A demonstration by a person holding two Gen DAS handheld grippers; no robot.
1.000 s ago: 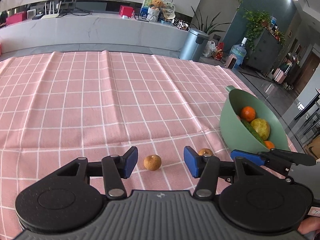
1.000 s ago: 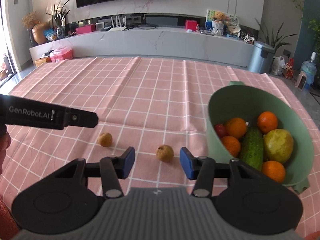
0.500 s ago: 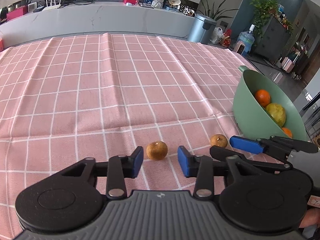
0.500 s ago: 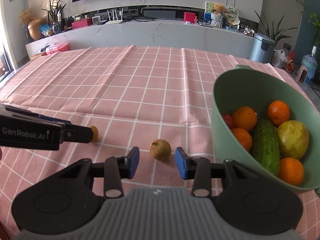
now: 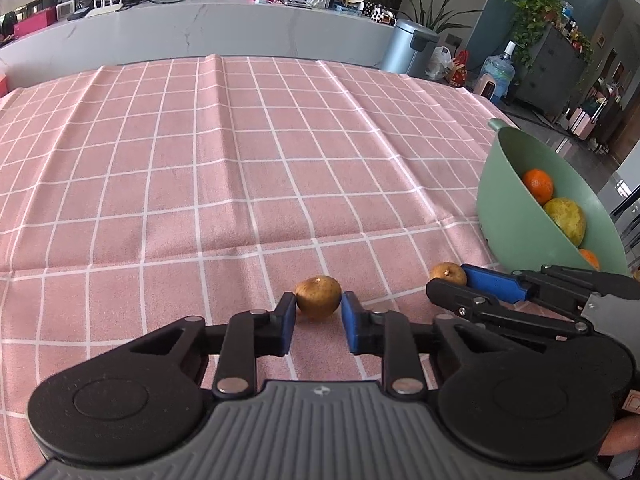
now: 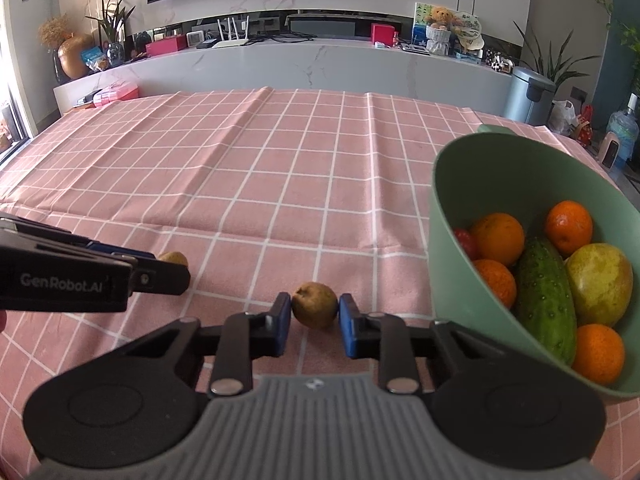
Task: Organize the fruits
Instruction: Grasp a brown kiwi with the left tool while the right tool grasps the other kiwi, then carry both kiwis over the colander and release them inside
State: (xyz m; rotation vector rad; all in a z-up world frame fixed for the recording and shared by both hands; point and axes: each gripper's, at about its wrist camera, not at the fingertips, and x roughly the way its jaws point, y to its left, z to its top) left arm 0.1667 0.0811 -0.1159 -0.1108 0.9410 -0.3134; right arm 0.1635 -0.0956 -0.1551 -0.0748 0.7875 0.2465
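**Surfaces and materials we can see**

We see a pink checked tablecloth [image 5: 240, 168] of matt woven cloth, with soft folds. The green bowl [image 6: 452, 216] looks like smooth plastic with a dull shine. The two small brown fruits [image 5: 319, 297] [image 6: 314, 310] have a matt, slightly rough skin; the oranges [image 6: 497, 239] are finely dimpled, and the cucumber [image 6: 546, 300] is bumpy and a little glossy. The left gripper [image 5: 318, 322] and right gripper [image 6: 311, 322] are of matt black plastic with blue rubber-like pads and bright metal pins.
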